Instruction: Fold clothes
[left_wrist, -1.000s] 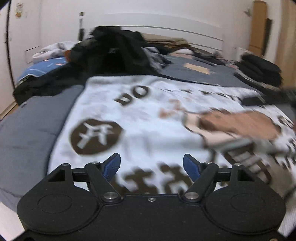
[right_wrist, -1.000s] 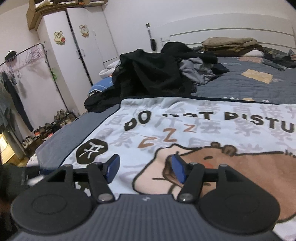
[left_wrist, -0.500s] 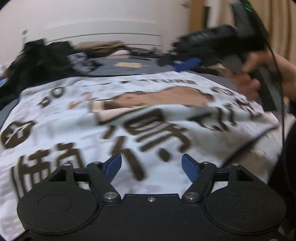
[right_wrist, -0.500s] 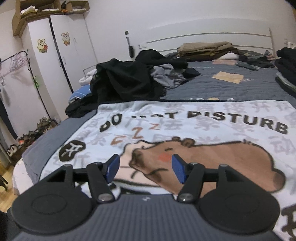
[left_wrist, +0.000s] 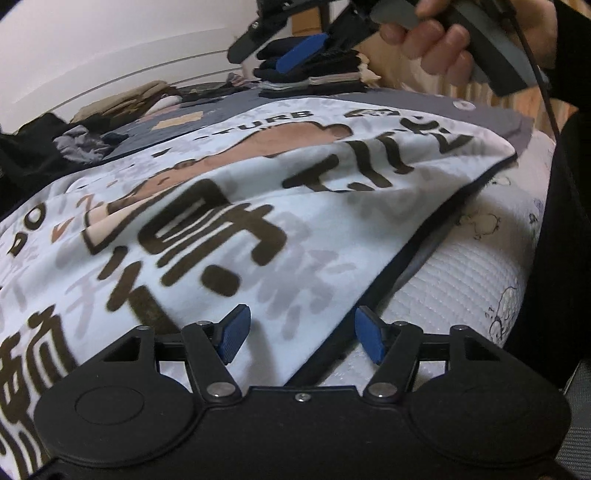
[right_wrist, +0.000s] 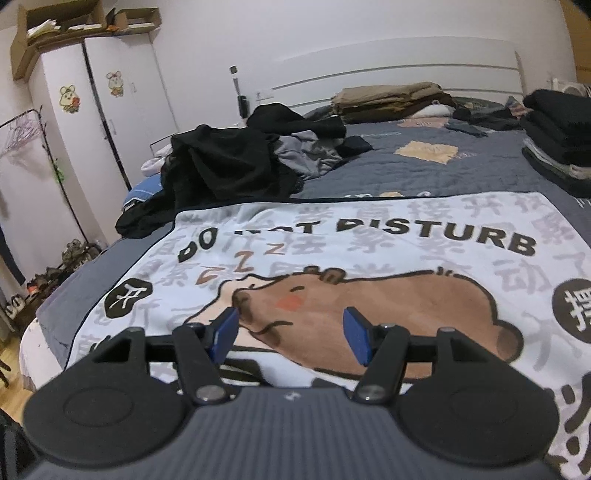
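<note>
Left wrist view, left to right: the printed blanket (left_wrist: 229, 236) fills the left and centre of the frame, white with dark brown characters and a brown animal, spread over the bed. Its dark-trimmed edge runs diagonally from lower centre to upper right, and a white quilted mattress cover (left_wrist: 461, 280) shows bare to the right of it. Left gripper (left_wrist: 302, 338) at lower centre, blue fingers (left_wrist: 233, 334) spread wide, nothing between them; the blanket's edge lies just beyond the tips. Upper right: right gripper (left_wrist: 301, 57) in the air above the bed, held by a hand (left_wrist: 443, 40).

Right wrist view, left to right: white wardrobe (right_wrist: 92, 110) at upper left; pile of dark clothes (right_wrist: 229, 170) left of centre on the grey bedspread (right_wrist: 388, 177); blanket across the middle, reading "DO NOT DISTURB". Right gripper's fingers (right_wrist: 226, 334) at lower centre are spread apart and hold nothing. Folded dark stack (right_wrist: 557, 136) at far right.
</note>
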